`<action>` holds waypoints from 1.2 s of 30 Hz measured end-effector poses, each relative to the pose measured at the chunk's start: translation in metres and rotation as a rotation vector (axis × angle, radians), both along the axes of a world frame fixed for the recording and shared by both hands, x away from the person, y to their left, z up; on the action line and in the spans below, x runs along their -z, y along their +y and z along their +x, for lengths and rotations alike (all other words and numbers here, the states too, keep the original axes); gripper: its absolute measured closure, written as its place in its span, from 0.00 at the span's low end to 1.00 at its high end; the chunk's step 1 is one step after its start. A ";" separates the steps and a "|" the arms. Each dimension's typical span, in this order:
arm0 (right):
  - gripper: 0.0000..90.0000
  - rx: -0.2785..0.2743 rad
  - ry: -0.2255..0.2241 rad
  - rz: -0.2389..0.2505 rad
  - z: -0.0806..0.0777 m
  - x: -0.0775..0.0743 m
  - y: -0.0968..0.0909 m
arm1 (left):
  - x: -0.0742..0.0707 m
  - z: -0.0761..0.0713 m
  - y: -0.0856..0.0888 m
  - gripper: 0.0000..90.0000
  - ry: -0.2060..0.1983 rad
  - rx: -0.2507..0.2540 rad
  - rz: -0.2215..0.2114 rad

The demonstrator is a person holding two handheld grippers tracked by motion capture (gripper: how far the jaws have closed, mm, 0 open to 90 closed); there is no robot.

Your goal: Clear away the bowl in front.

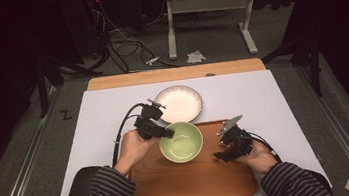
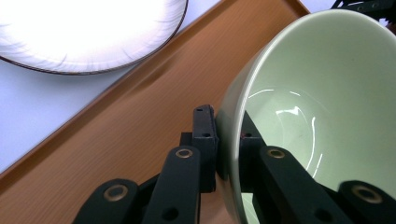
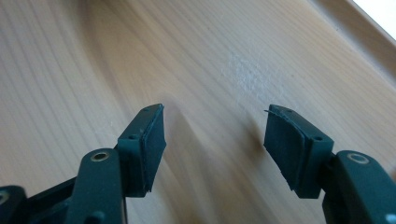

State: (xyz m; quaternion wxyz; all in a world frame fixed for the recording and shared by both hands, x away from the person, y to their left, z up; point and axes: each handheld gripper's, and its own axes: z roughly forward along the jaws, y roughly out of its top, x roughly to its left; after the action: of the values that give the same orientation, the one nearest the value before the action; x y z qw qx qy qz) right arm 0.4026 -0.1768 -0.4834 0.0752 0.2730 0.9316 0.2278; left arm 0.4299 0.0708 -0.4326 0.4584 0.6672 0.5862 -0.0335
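Green bowl [image 1: 181,141] tilted over the wooden tray [image 1: 193,181], near its far edge, rim pinched by my left fingers [image 2: 204,135], one inside, one outside. Right fingers [image 3: 144,144] spread apart, nothing between them, just above bare tray wood. White plate [image 1: 179,103] on the desk [image 1: 242,94] just beyond the tray.

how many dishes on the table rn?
2. The green bowl is over the far edge of the tray, its rim clamped by the left gripper. The white plate lies on the table just beyond the tray. None look hidden.
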 end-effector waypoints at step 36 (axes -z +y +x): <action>0.45 -0.002 -0.001 0.003 0.001 0.000 -0.001 | 0.037 0.011 -0.015 0.93 0.046 -0.015 0.047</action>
State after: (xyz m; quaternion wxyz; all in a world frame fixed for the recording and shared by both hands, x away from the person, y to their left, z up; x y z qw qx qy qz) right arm 0.4031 -0.1776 -0.4831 0.0749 0.2720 0.9316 0.2294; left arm 0.4413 0.0554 -0.4694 0.4290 0.6726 0.6021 -0.0317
